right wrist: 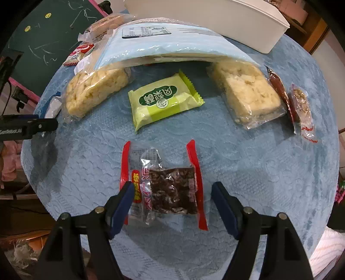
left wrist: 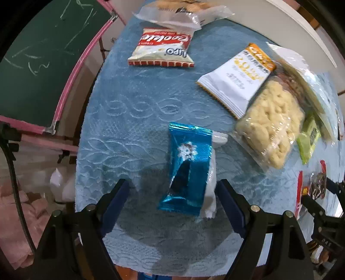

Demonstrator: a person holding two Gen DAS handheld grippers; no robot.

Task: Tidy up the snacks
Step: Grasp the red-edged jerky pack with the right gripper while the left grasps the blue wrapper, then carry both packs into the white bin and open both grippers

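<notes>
- Tongs are standing apart: I'm straddling the blue foil packet (left wrist: 187,170) with the left gripper (left wrist: 172,204), pads not touching, ready to pinch.
- I'm bracketing the red-edged dark snack (right wrist: 166,187) on the blue towel (right wrist: 269,172) with the right gripper (right wrist: 172,204), its left pad overlapping the wrapper edge.

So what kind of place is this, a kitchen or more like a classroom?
Probably a room in a home or a small classroom, not a kitchen. A pink-framed chalkboard with chalk scribbles stands beside a round table under a blue textured cloth, with wrapped snacks and a white plastic bin on it.
</notes>
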